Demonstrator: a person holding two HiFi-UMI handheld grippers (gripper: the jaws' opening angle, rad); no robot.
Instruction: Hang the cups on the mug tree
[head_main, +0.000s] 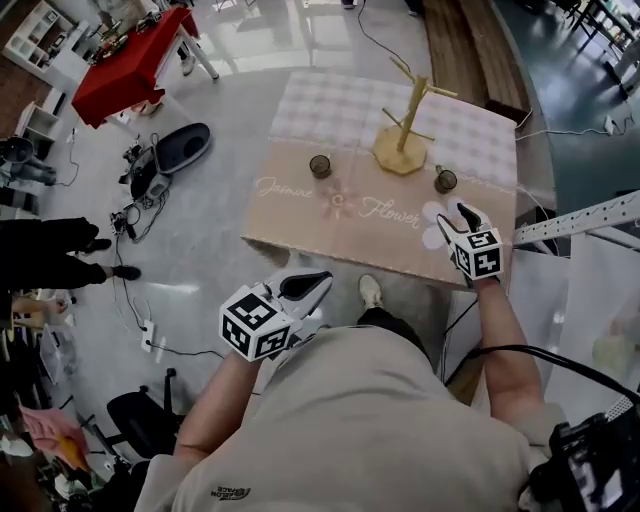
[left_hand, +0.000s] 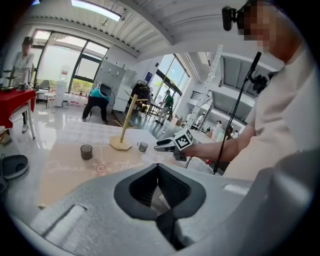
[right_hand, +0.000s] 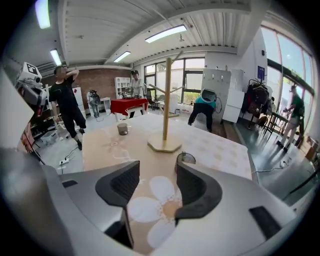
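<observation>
- The left gripper (head_main: 305, 285) hangs off the table (head_main: 300, 225) edge at lower centre of the head view, jaws together and empty.
- The right gripper (head_main: 466, 214) is nearer the work, jaws wide and empty, with a cup (head_main: 445, 180) just above its tips.
- Beyond stands the upright mug tree (head_main: 403, 130), with a second cup (head_main: 320, 166) to its left.

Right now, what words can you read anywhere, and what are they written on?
"Flower": curly pale letters on the tablecloth.
"Jasmine", probably: the curly word before it on the same tablecloth, harder to read.
Small print on the back of the person's shirt: too small to read.
Black-and-white squares on the two cubes: patterns only, no words.
</observation>
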